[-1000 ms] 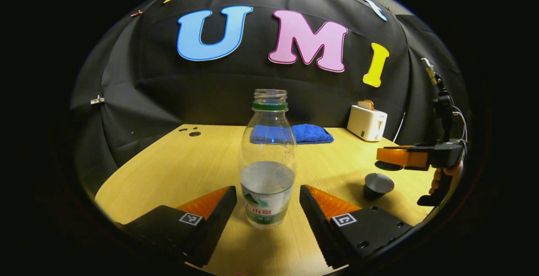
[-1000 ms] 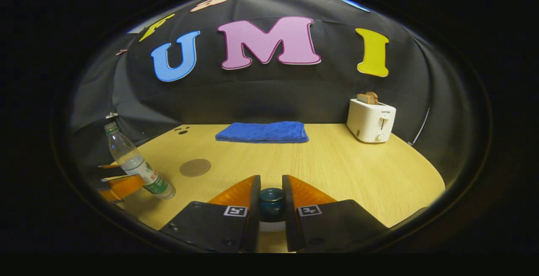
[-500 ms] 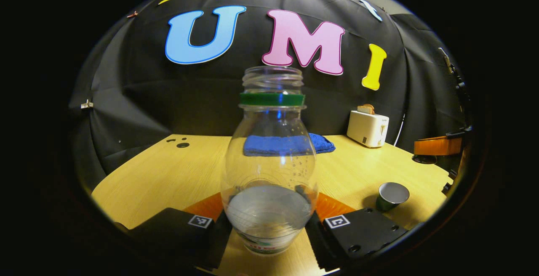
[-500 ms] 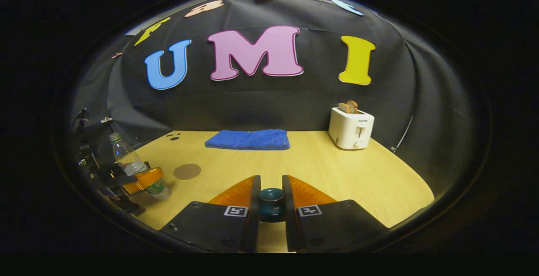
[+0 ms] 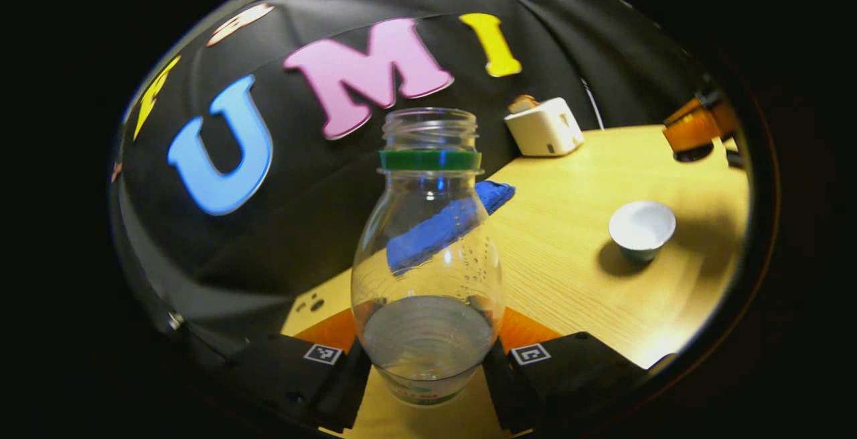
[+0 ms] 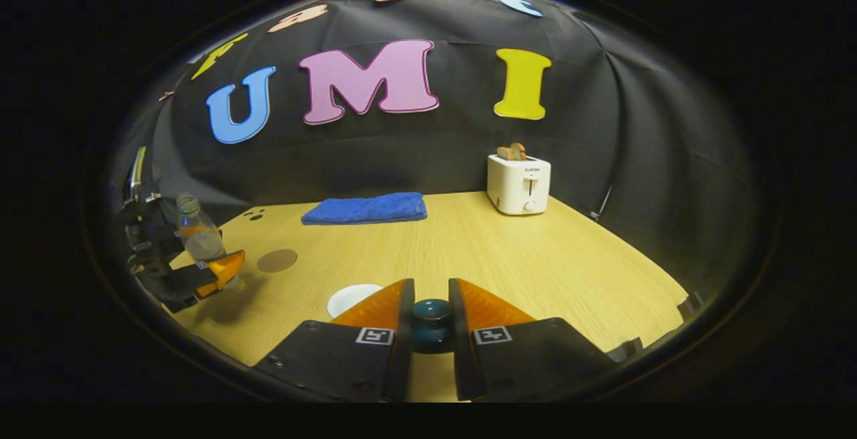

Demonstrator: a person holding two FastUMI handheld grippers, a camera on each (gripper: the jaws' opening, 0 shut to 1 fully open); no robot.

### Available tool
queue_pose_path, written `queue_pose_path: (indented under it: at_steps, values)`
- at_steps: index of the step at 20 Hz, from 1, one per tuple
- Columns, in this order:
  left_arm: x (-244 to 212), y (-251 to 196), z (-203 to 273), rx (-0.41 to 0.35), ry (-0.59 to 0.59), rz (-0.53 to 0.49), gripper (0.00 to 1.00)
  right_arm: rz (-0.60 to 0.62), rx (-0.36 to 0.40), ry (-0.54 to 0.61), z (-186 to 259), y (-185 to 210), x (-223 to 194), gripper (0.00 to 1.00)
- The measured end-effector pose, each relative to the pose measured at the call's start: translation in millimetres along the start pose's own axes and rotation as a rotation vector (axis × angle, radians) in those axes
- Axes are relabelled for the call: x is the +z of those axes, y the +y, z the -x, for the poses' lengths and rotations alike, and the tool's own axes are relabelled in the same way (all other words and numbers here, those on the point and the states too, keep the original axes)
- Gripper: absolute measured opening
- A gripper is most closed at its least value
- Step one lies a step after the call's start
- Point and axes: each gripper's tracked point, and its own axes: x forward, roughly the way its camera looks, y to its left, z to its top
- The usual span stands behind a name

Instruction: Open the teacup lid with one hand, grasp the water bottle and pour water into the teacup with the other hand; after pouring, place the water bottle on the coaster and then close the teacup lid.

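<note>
Table (image 5: 569, 272) – L gripper (image 5: 428, 359) clamps bottle (image 5: 428, 251).

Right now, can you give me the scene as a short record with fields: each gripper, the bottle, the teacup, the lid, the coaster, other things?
left gripper: shut on the water bottle, lifted and tilted
water bottle: cap off, partly filled, above the table
right gripper: shut on the knob of the teacup lid
teacup lid: off the cup, held in the air
teacup: open, standing on the table, looks empty
coaster: round, brown, nothing on it
other things: blue towel, white toaster holding toast
</note>
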Motion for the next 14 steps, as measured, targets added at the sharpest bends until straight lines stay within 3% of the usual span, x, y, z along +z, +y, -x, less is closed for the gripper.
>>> queue_pose_path:
  at_steps: [1,4,5,6,9,10,12,14]
  values:
    - [5,-10,-2,-0.007,-0.003,-0.057,0.76,0.019,0.010,-0.003,1,-4,-2,0.33]
    - [6,-37,-18,-0.032,0.026,-0.221,0.76,0.057,0.042,-0.001,4,-16,-10,0.29]
    - [6,-42,-25,-0.033,0.041,-0.284,0.76,0.058,0.052,0.002,5,-20,-11,0.23]
    - [5,-45,-28,-0.031,0.055,-0.337,0.76,0.057,0.060,0.003,6,-23,-12,0.34]
    - [6,-55,-34,-0.039,0.077,-0.454,0.76,0.051,0.075,0.005,5,-35,-15,0.28]
    - [5,-58,-35,-0.040,0.082,-0.495,0.76,0.048,0.078,0.006,4,-38,-16,0.34]
    - [4,-63,-38,-0.054,0.084,-0.581,0.76,0.032,0.084,0.010,2,-44,-17,0.34]
    - [7,-68,-47,-0.080,0.085,-0.656,0.76,0.030,0.085,0.010,0,-49,-18,0.28]
